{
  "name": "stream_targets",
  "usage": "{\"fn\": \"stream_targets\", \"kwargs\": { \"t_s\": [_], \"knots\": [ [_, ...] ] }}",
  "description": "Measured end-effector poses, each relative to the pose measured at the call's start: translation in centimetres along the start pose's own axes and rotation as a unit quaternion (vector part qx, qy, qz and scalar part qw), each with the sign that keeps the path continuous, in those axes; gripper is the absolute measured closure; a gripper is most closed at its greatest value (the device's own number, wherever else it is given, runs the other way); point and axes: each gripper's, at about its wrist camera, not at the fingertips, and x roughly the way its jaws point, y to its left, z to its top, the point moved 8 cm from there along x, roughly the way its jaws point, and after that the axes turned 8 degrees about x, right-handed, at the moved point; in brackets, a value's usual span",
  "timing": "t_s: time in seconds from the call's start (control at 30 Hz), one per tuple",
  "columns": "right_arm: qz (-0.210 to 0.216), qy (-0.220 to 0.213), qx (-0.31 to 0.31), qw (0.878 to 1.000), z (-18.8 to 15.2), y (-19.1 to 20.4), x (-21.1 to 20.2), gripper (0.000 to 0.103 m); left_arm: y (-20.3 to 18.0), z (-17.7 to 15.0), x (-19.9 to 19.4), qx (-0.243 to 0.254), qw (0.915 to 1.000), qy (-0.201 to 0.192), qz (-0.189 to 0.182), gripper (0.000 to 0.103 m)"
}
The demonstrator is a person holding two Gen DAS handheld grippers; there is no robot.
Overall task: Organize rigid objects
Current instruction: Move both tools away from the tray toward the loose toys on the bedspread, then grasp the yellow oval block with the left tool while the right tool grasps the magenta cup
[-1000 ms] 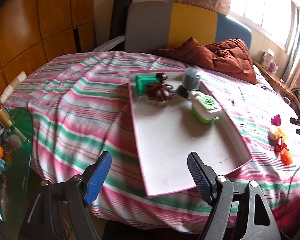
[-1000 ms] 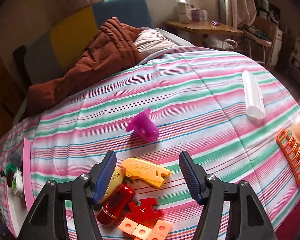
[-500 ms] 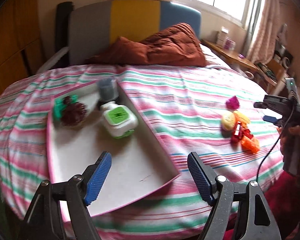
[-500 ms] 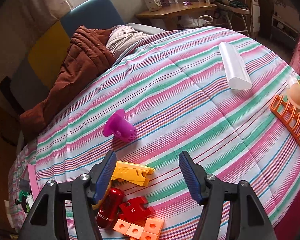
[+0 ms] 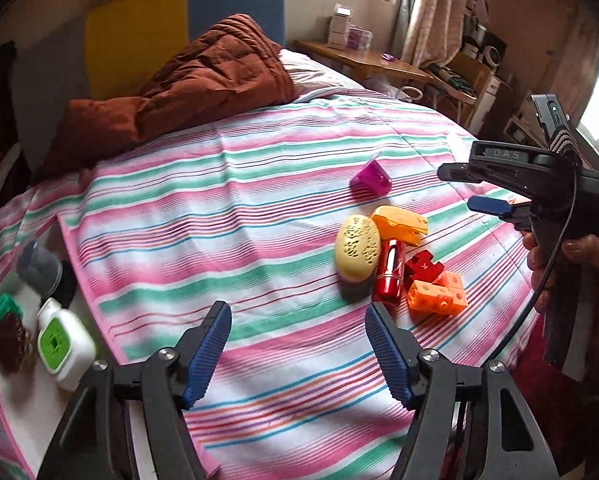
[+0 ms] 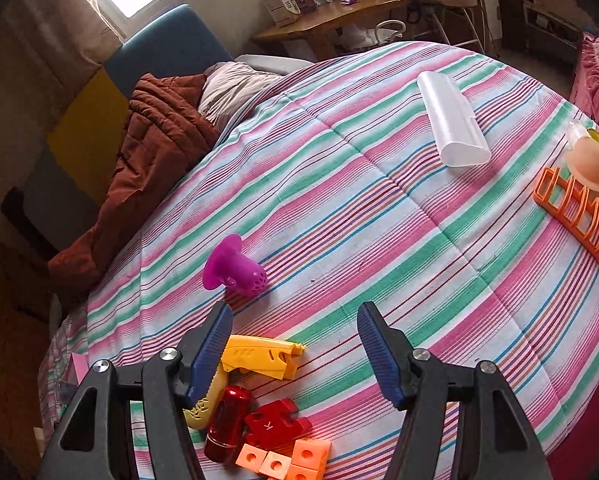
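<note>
A cluster of toys lies on the striped bedspread: a pale yellow oval case (image 5: 357,253), an orange-yellow clip (image 5: 399,224), a red cylinder (image 5: 389,276), a red puzzle piece (image 5: 423,266) and orange cubes (image 5: 439,298). A magenta strainer (image 5: 371,180) lies just beyond them. My left gripper (image 5: 298,312) hangs above the bedspread short of the cluster, its jaws closing with nothing between them. My right gripper (image 6: 294,312) stands open over the clip (image 6: 263,356), gripping nothing; the left wrist view shows it (image 5: 465,188) at the right, held by a hand.
A white tray with a pink rim (image 5: 27,396) at the far left holds a white-and-green box (image 5: 63,344), a grey cylinder (image 5: 39,266) and dark items. A clear plastic case (image 6: 451,128), an orange rack (image 6: 579,216) and a brown quilt (image 5: 187,80) also lie on the bed.
The left wrist view has swung from the tray across to the toy cluster, and its jaws have narrowed. The right gripper has rolled and shifted a little over the toys.
</note>
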Motion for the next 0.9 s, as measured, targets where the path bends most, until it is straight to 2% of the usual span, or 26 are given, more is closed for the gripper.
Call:
{"fn": "stream_targets", "kwargs": {
  "t_s": [0.2, 0.33, 0.4, 0.53, 0.6, 0.73, 0.9],
  "knots": [
    [0.011, 0.004, 0.003, 1.000, 0.0, 0.2, 0.1, 0.037, -1.8, 2.9, 4.2, 0.023, 0.9989, 0.024, -0.033, 0.034],
    [0.016, 0.007, 0.015, 1.000, 0.1, 0.0, 0.2, 0.037, -2.6, 4.2, 7.0, 0.018, 0.9971, 0.048, -0.057, 0.048],
    [0.021, 0.010, 0.019, 1.000, 0.1, -0.1, 0.2, 0.037, -3.1, 4.8, 8.3, 0.014, 0.9959, 0.056, -0.070, 0.050],
    [0.024, 0.015, 0.021, 0.999, 0.0, 0.1, 0.3, 0.037, -3.8, 4.9, 10.6, 0.024, 0.9940, 0.079, -0.072, 0.057],
    [0.026, 0.018, 0.019, 0.999, -0.1, 0.1, 0.4, 0.037, -4.0, 4.6, 11.8, 0.028, 0.9929, 0.091, -0.070, 0.057],
    [0.023, 0.023, 0.014, 0.999, -0.3, 0.2, 0.7, 0.037, -3.7, 4.5, 11.6, 0.037, 0.9949, 0.069, -0.064, 0.059],
    [0.018, 0.028, 0.018, 0.999, -0.3, -0.1, 0.9, 0.037, -1.8, 2.0, 9.5, 0.024, 0.9983, 0.042, -0.033, 0.059]
  ]
}}
